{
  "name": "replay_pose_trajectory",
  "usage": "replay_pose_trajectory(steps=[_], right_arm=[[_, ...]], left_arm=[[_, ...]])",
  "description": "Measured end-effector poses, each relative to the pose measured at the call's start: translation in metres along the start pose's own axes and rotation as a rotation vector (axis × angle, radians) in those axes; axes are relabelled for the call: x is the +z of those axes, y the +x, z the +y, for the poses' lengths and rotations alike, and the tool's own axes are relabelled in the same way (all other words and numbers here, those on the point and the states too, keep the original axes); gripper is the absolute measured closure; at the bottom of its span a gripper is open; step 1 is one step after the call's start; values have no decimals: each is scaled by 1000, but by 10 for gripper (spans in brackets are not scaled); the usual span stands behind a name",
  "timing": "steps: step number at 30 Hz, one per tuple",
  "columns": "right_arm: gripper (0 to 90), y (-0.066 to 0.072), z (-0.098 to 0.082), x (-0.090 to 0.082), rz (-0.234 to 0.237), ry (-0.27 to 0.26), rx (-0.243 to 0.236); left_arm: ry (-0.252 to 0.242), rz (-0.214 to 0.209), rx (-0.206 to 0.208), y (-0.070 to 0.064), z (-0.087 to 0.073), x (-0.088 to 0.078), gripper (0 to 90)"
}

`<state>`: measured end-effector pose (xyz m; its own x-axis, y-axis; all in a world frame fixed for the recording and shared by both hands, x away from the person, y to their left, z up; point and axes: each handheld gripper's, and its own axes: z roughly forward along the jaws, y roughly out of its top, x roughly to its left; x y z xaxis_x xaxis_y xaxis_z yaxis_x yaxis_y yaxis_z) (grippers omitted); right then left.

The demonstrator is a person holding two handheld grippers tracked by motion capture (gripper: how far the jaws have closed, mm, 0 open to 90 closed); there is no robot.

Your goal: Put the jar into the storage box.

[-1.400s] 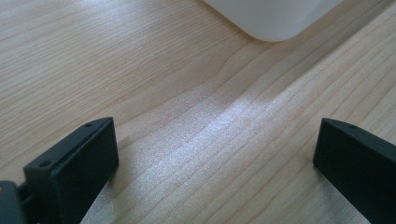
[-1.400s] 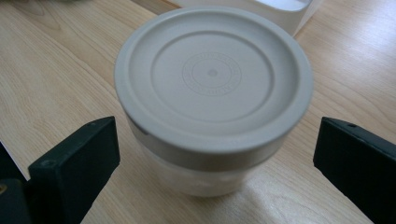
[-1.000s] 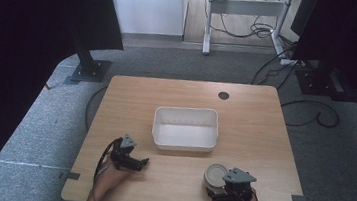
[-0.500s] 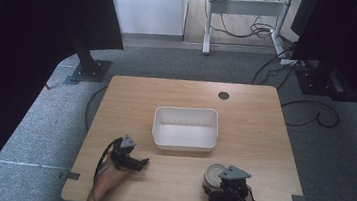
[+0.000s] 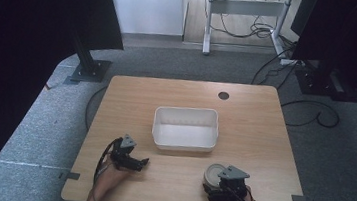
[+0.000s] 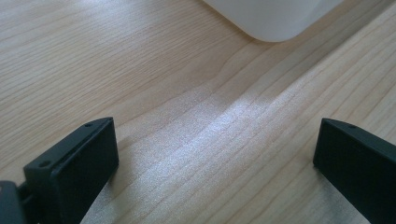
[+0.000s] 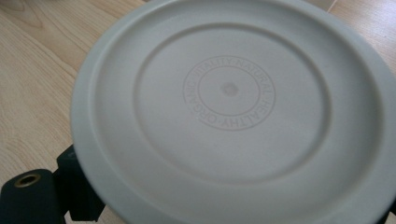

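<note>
Round lid [image 7: 229,107] between right gripper [image 5: 222,180] jaws, apparently pinched; left gripper [image 6: 215,163] spread.

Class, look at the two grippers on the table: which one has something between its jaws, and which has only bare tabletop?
The right gripper has the round white lid between its jaws. The left gripper differs: its jaws stand wide apart over bare table.

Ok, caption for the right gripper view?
Right gripper closing in on a round white lid lying on the wooden table.
</note>
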<state>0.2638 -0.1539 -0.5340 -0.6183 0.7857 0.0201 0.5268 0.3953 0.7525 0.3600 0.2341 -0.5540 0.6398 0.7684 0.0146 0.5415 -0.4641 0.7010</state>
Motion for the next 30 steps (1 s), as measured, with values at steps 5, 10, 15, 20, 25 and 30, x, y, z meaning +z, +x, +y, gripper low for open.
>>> replay_pose_trajectory(steps=[5,10,15,20,25,30], right_arm=[[94,2,0,-1,-9,1,4],[94,5,1,-1,-9,5,1],[94,6,2,-2,-9,-2,4],[94,7,8,-6,-11,-8,2],[94,8,13,-6,-14,-8,1],[94,8,18,-6,-15,-9,-3]], left_arm=[[1,0,0,0,0,0,0],[0,0,0,0,0,0,0],[0,0,0,0,0,0,0],[0,0,0,0,0,0,0],[1,0,1,0,0,0,0],[0,0,1,0,0,0,0]])
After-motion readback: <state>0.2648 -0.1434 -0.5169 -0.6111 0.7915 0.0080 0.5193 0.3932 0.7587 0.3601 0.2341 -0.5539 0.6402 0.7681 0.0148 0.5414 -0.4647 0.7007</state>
